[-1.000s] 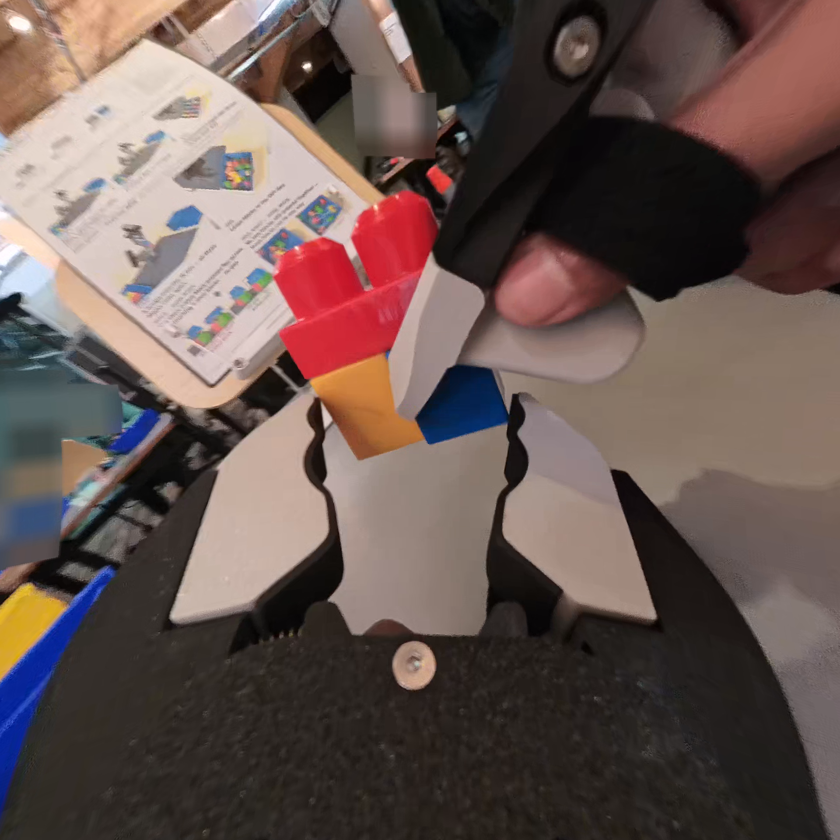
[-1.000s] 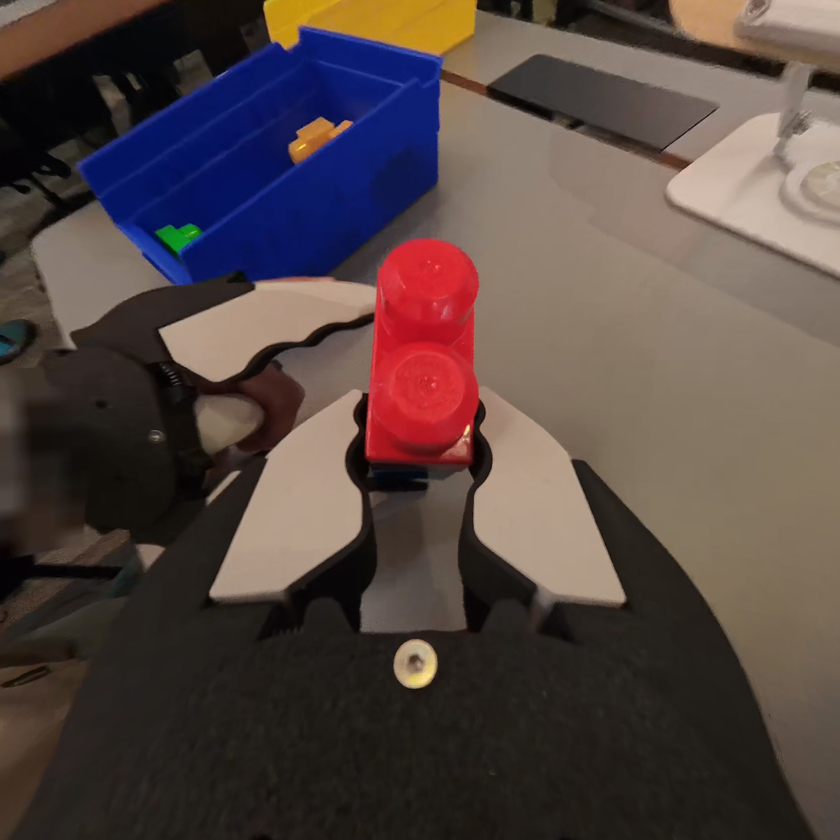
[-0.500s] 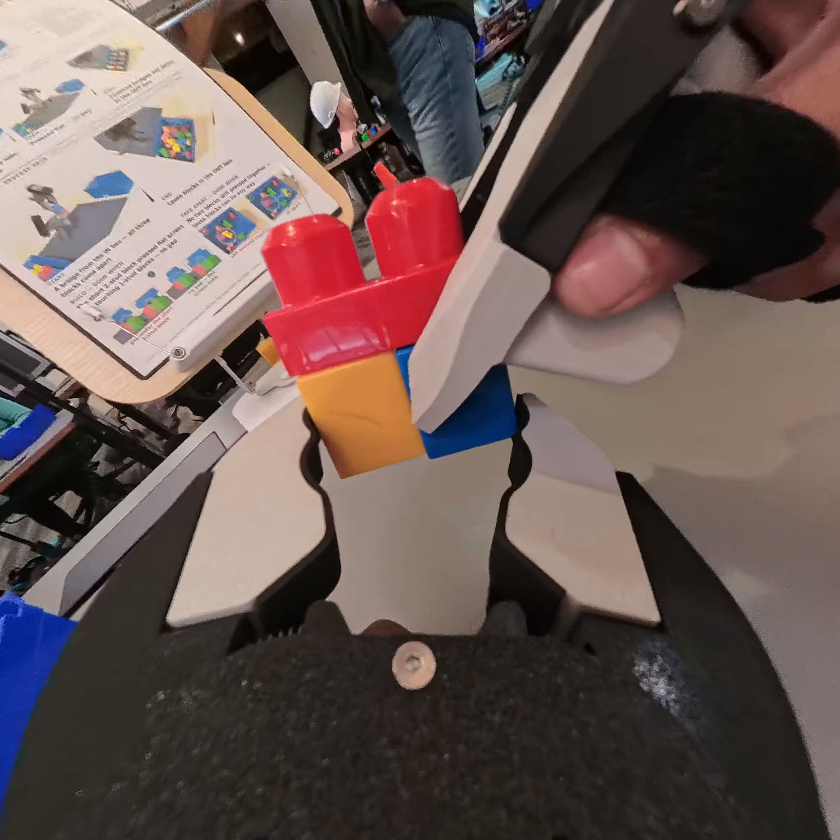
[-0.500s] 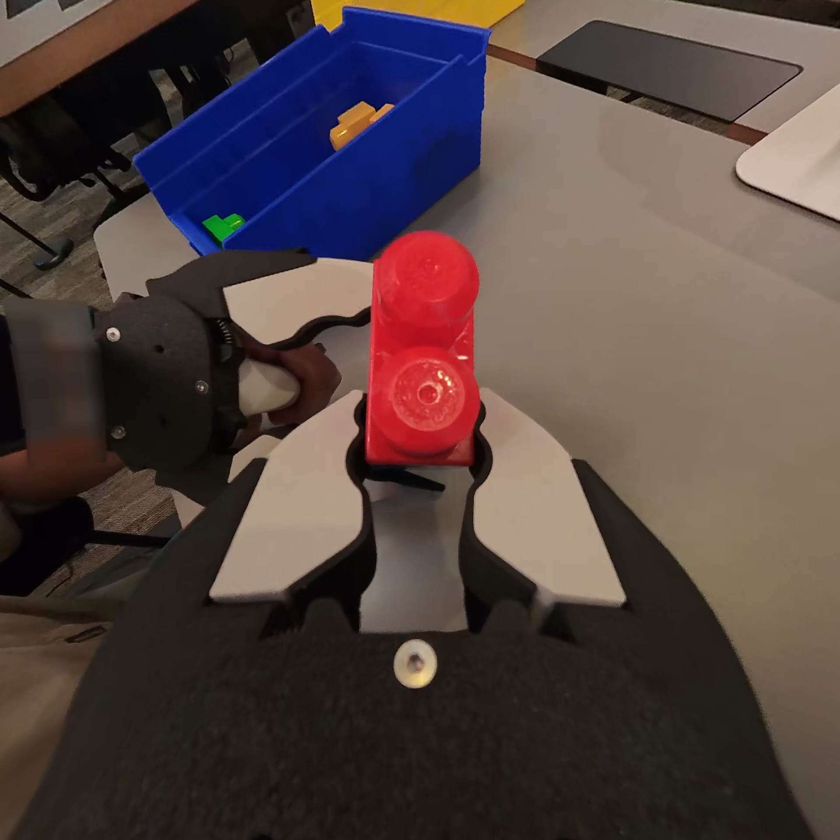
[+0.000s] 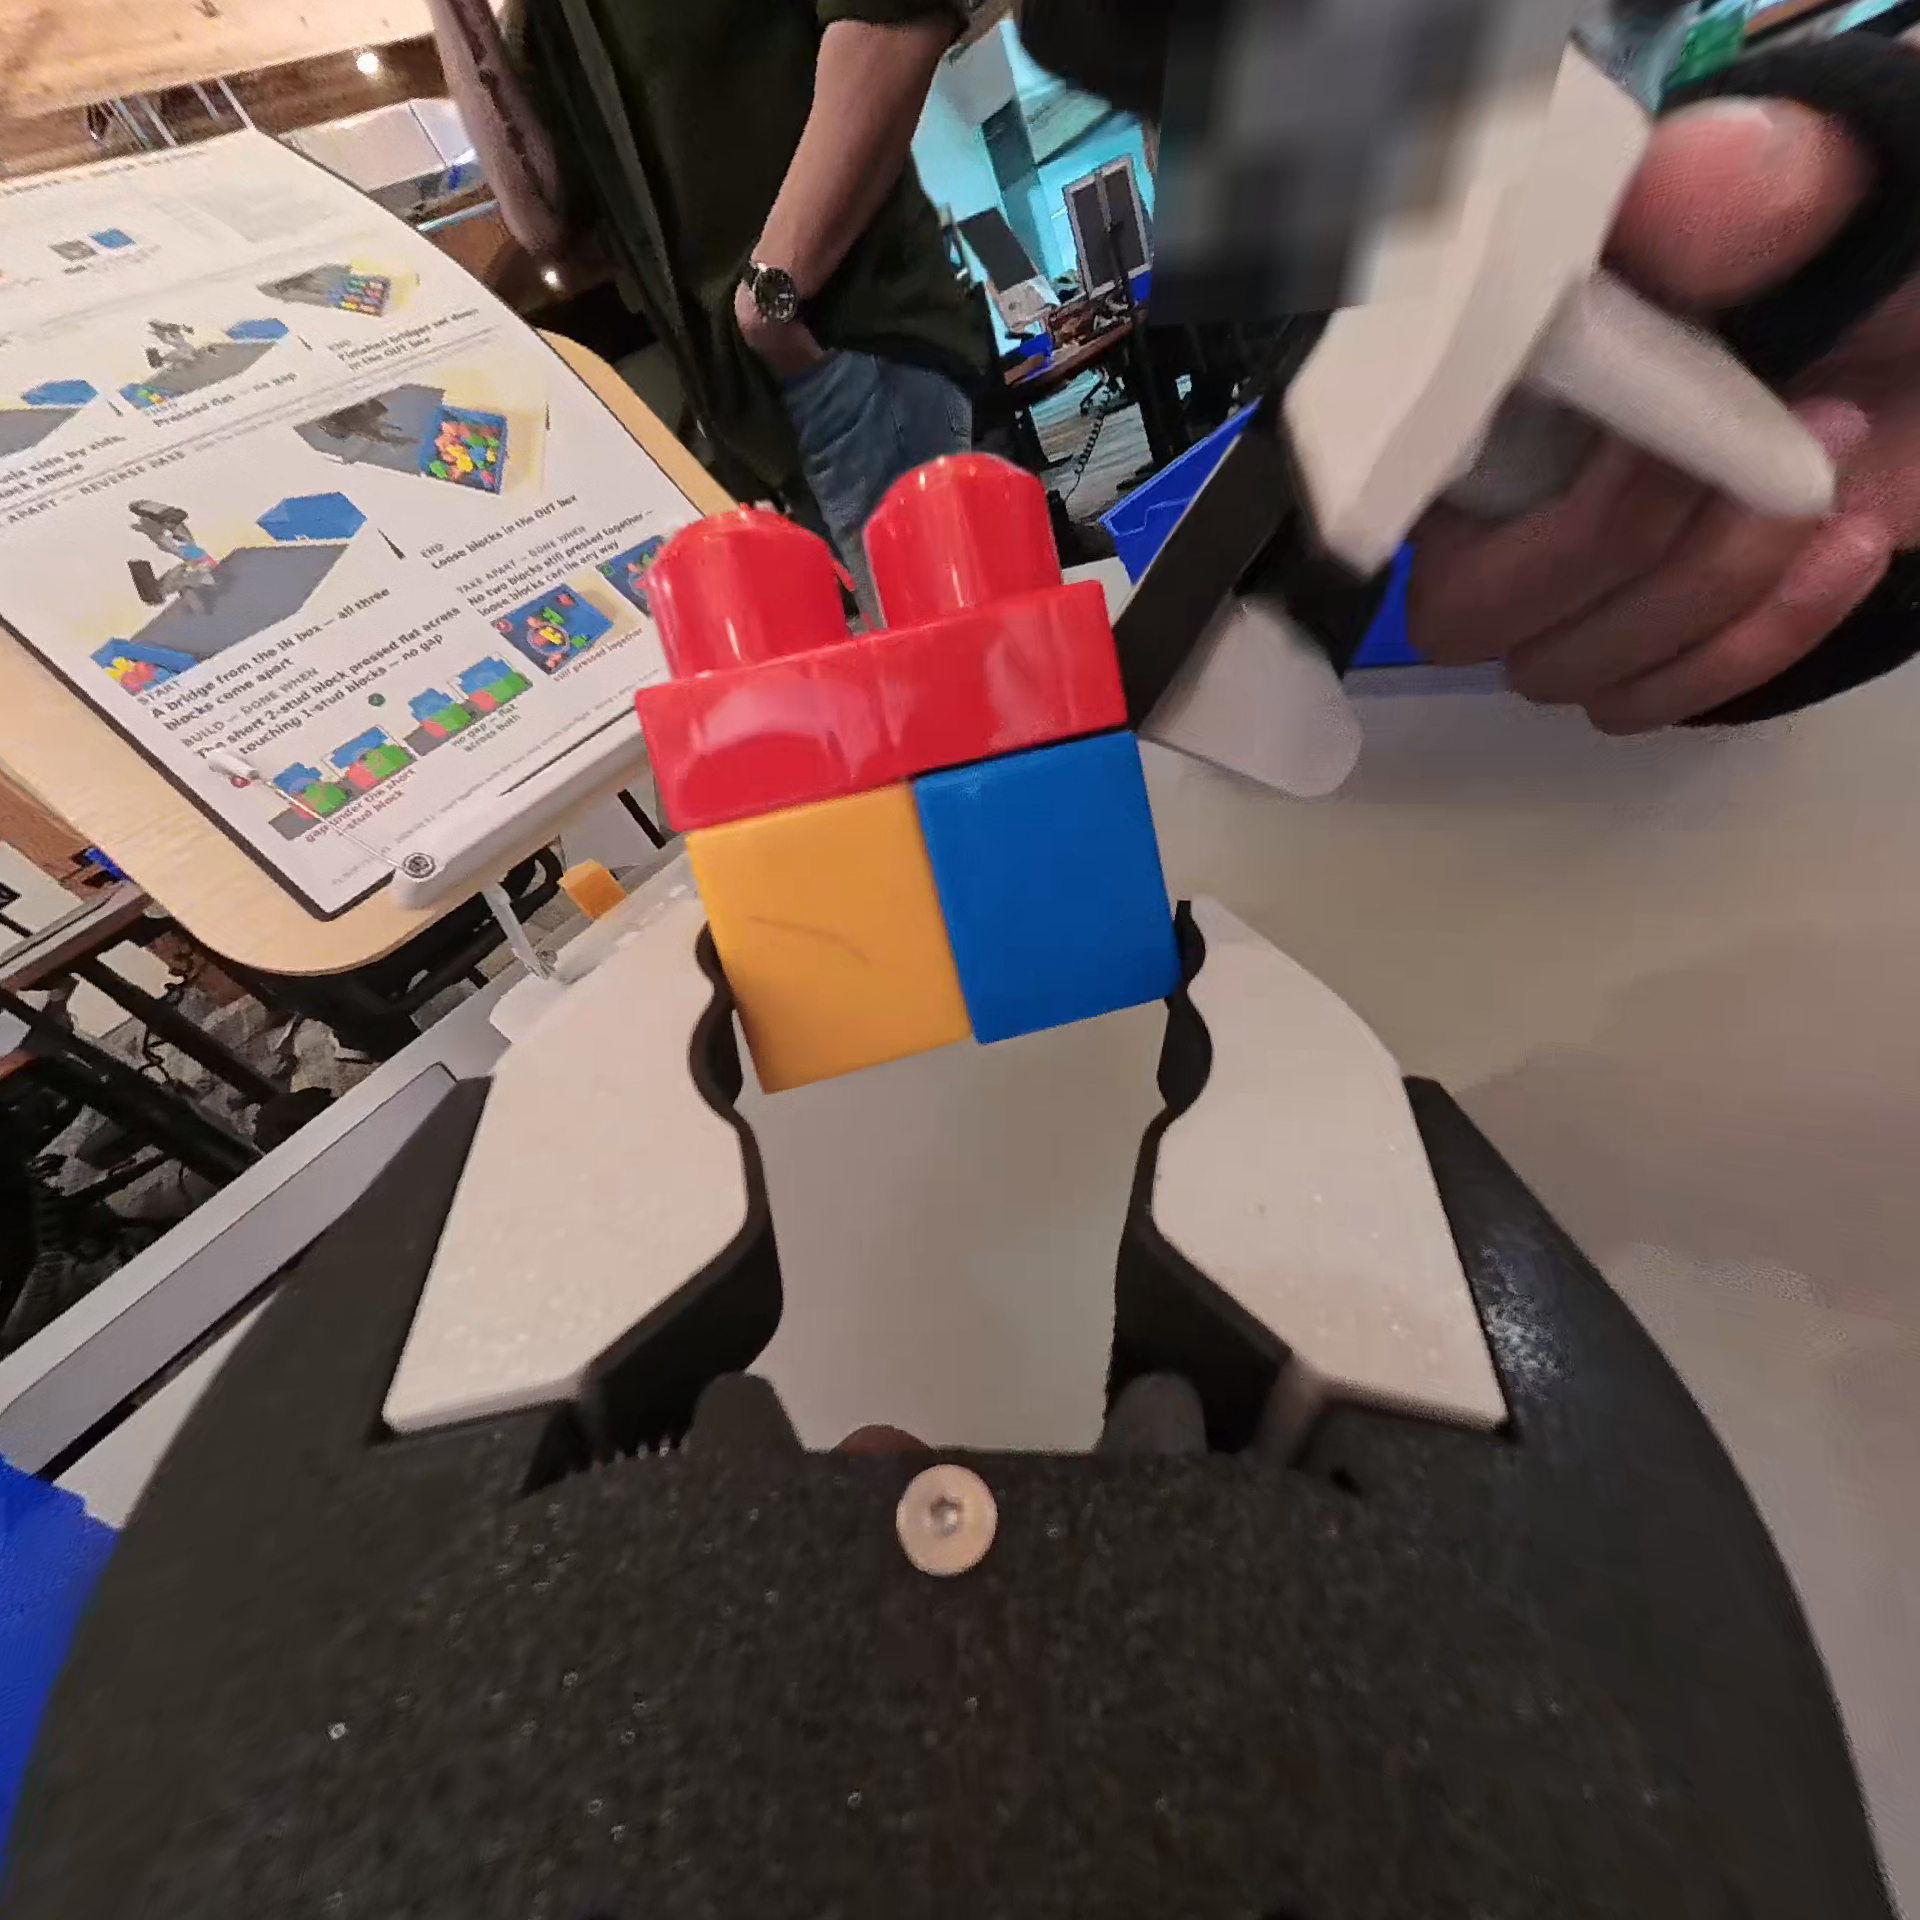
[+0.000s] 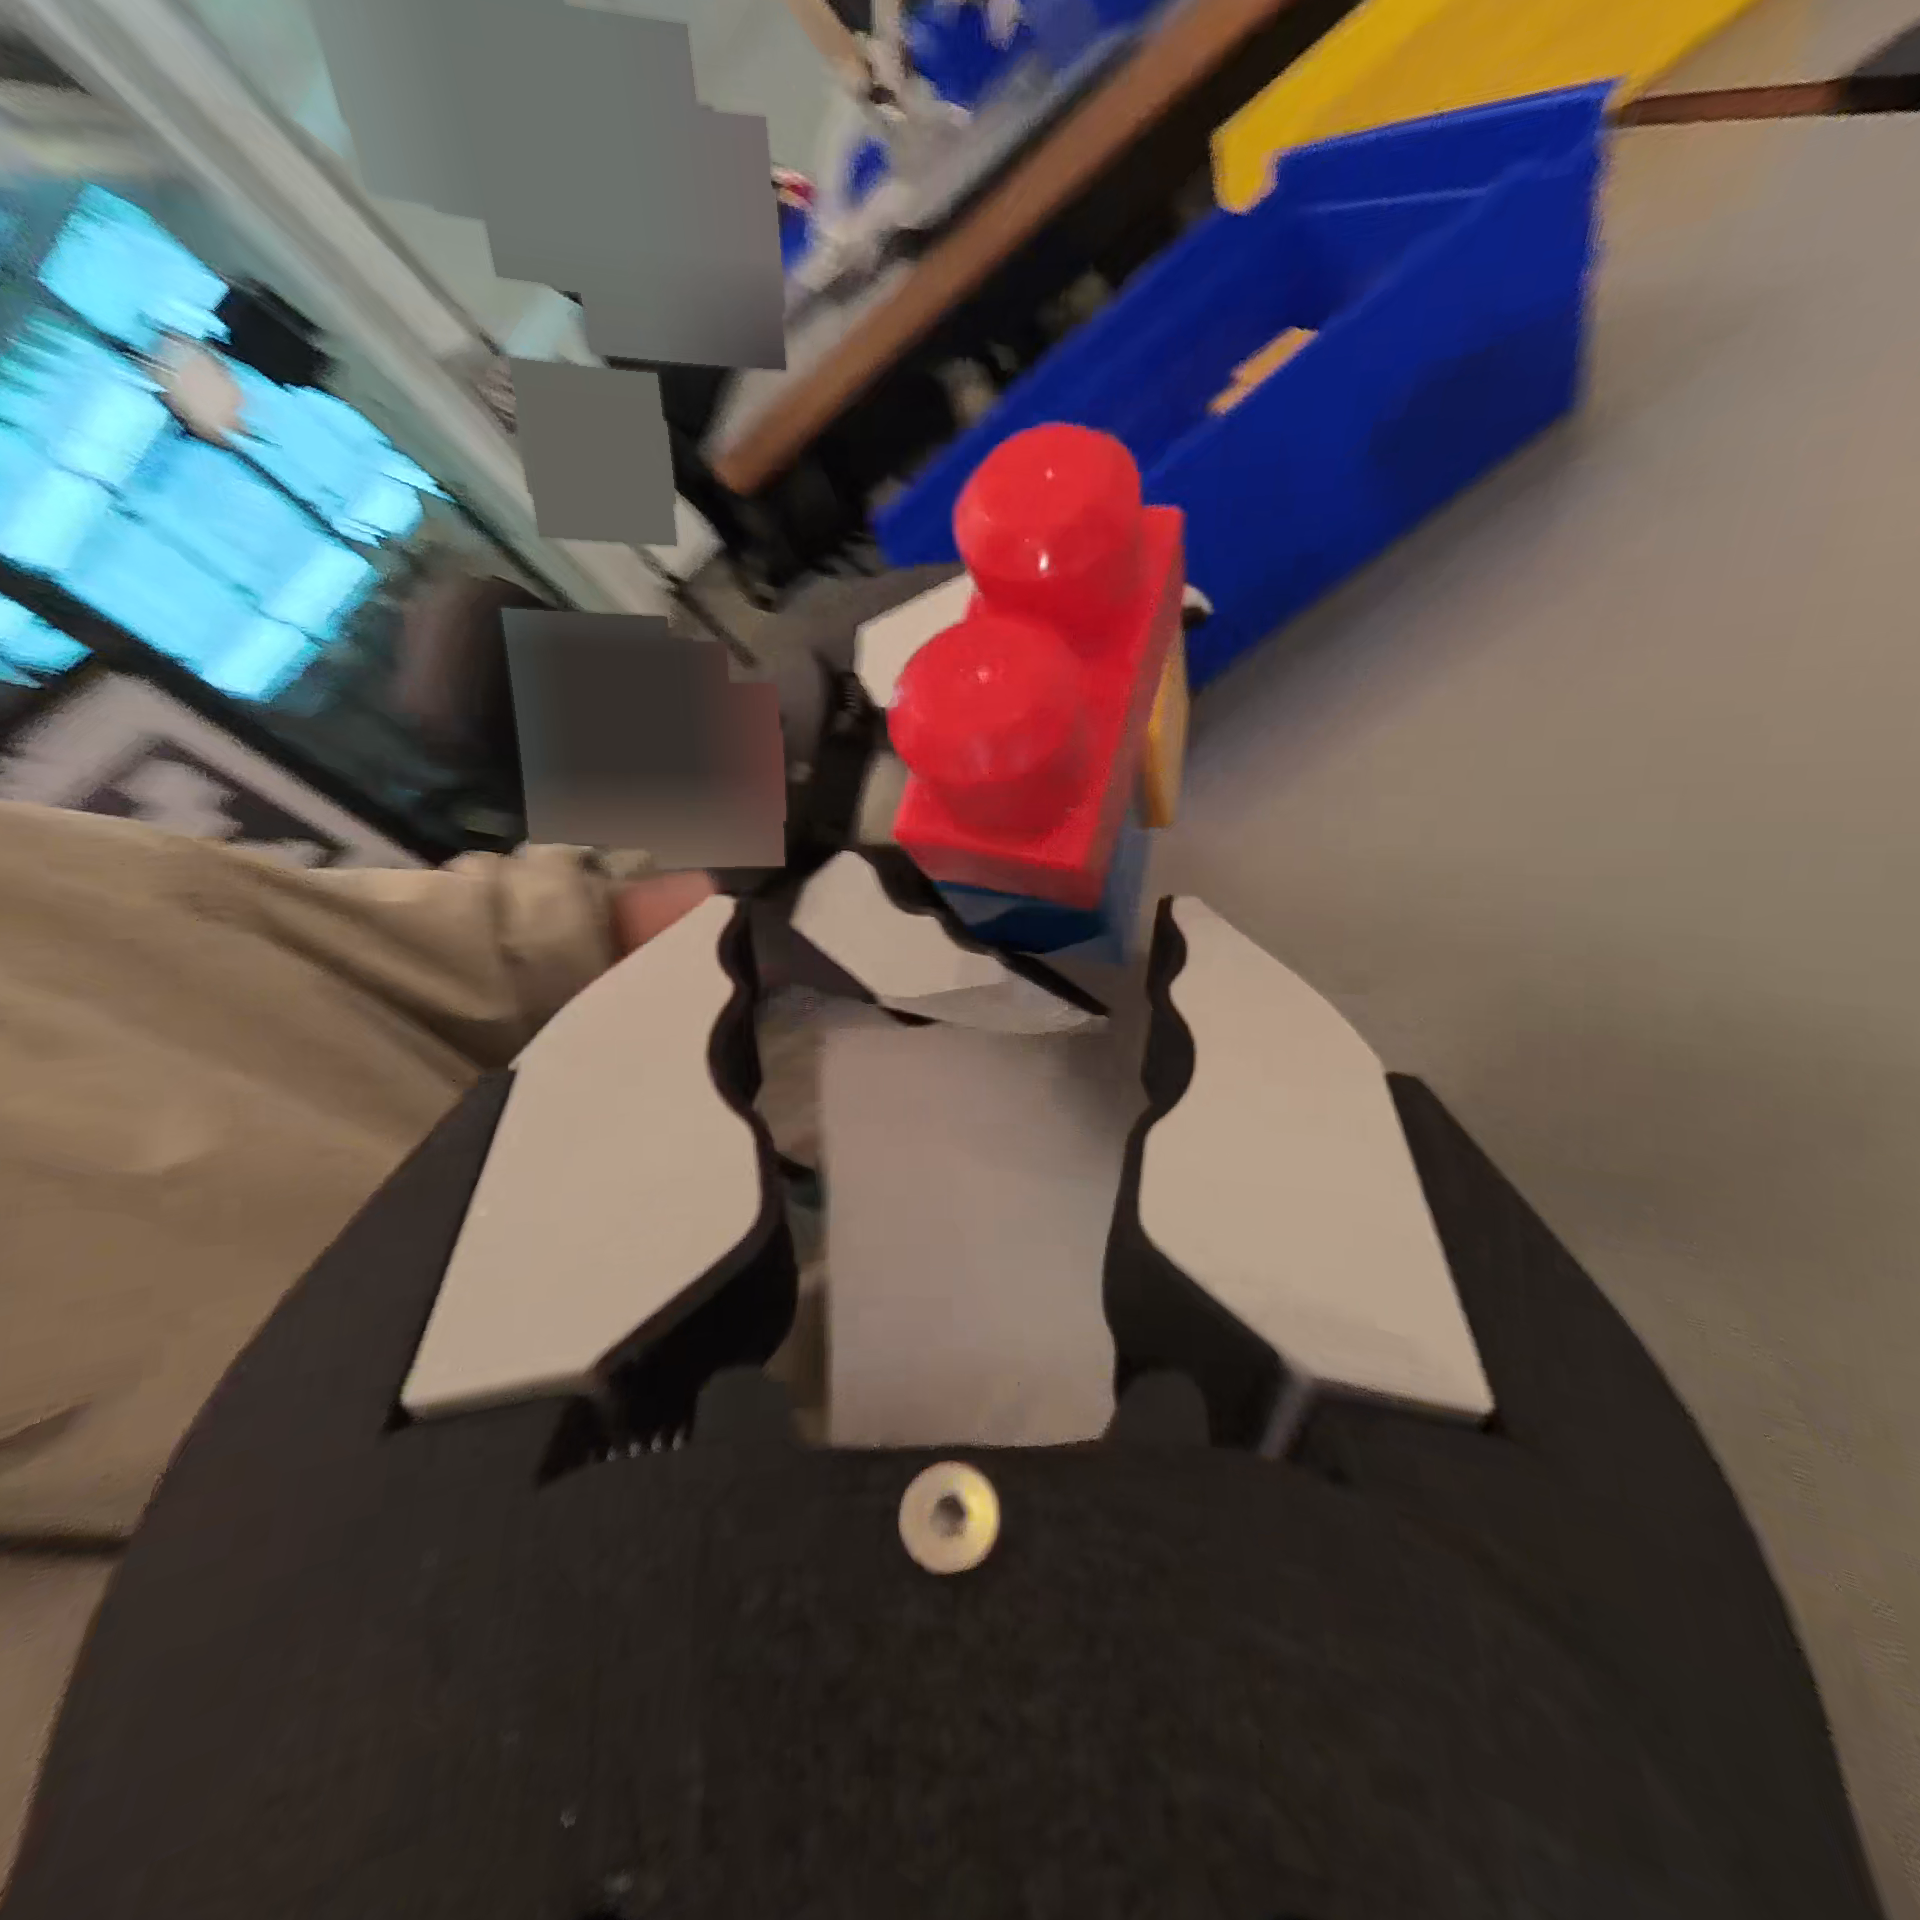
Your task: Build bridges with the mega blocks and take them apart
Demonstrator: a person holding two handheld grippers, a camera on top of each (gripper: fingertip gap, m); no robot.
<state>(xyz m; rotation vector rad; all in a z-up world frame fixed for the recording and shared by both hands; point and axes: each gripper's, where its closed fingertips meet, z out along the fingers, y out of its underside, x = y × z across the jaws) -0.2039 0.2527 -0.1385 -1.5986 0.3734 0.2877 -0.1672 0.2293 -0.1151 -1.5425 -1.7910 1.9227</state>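
A small bridge hangs in the air above the grey table [image 5: 1558, 1039]: a red two-stud block [image 5: 883, 707] sits pressed on an orange block [image 5: 831, 925] and a blue block [image 5: 1049, 873], side by side. My left gripper [image 5: 951, 966] is shut on it, one fingertip on the orange block's outer side and one on the blue block's. My right gripper [image 6: 945, 935] is open and empty, just short of the bridge [image 6: 1029, 727]. In the left wrist view it is a blurred shape at the upper right, clear of the blocks.
A blue bin [image 6: 1403, 364] with an orange block [image 6: 1262, 369] inside stands on the table beyond the bridge, with a yellow bin [image 6: 1455, 83] behind it. An instruction sheet [image 5: 260, 520] on a wooden board stands to the left. A person [image 5: 831, 260] stands behind.
My right gripper has opened, let go of the red block and drawn back. The bridge has turned upright and now sits between my left fingertips.
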